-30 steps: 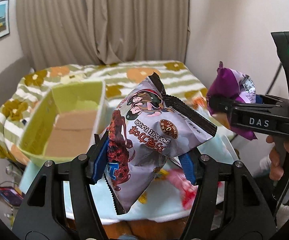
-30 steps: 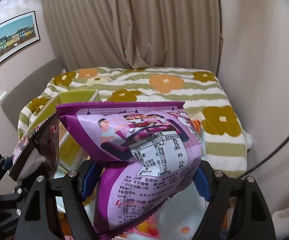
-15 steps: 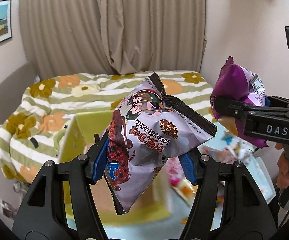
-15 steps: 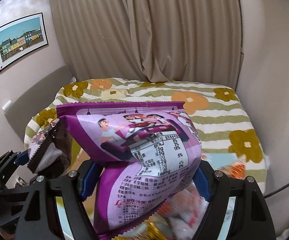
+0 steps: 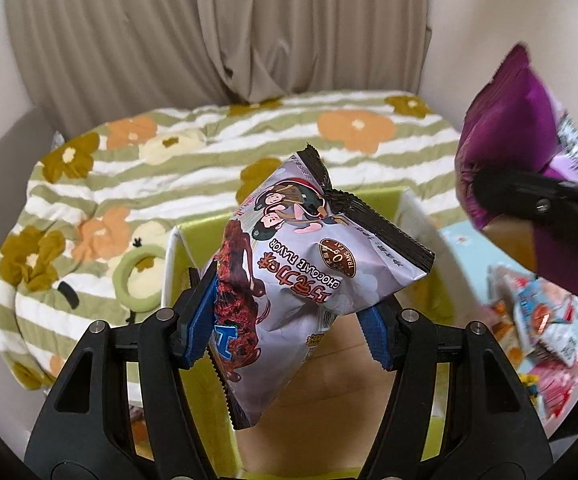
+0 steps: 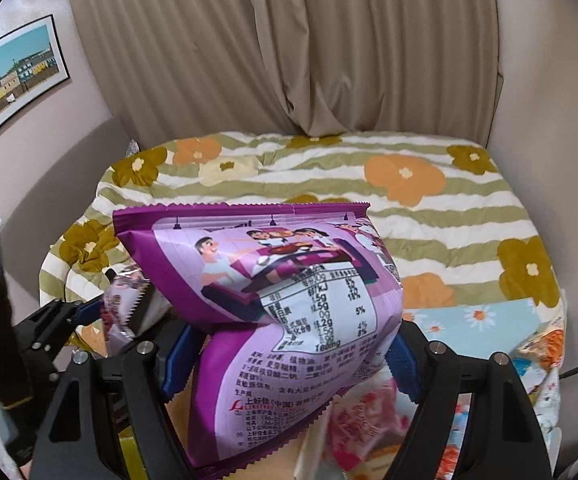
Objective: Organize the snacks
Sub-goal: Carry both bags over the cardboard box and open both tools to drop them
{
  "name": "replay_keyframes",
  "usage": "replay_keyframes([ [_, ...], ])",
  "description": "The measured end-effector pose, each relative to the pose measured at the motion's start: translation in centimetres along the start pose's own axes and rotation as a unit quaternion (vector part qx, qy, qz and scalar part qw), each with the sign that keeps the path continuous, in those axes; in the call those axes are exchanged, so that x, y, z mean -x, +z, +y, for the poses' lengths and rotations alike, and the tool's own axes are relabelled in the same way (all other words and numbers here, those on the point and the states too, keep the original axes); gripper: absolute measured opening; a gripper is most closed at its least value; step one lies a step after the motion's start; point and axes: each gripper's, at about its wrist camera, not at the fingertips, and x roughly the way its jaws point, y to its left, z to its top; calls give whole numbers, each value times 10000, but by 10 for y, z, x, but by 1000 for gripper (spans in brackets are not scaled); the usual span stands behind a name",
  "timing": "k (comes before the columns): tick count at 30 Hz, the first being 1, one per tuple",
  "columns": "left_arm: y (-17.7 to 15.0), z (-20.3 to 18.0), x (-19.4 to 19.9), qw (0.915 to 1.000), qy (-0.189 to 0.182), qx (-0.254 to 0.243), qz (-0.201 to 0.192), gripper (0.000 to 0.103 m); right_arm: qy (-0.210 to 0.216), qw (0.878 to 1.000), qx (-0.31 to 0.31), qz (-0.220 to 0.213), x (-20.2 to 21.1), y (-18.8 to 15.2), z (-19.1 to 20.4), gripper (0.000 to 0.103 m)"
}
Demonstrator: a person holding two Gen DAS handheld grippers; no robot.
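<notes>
Box floor largely behind the chocolate snack bag; blurred packets at the table's right edge.

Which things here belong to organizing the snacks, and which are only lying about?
For the job:
chocolate snack bag in the left gripper
purple snack bag in the right gripper
green box
loose snack packets

Not part of it:
floral quilt
curtain
framed picture
</notes>
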Motion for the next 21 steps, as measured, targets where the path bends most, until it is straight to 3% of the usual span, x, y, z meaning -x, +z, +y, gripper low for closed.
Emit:
replay_keyframes([
  [4, -4, 9, -27, 9997, -27, 21, 247, 63, 8, 9998, 25, 174, -21, 0, 5, 76],
  [5, -5, 10, -31, 9996, -50, 17, 292, 72, 19, 9998, 31, 209, -26, 0, 6, 76],
  [6, -6, 12, -35, 9994, -21, 19, 333, 92, 35, 9997, 35, 258, -31, 0, 6, 76],
  [7, -6, 13, -38, 9993, 55, 21, 366, 101, 41, 9996, 34, 285, -35, 0, 7, 76],
  [21, -31, 27, -5, 9970, 254, 486, 548, 102, 398, 9951, 501, 753, -56, 6, 17, 77],
])
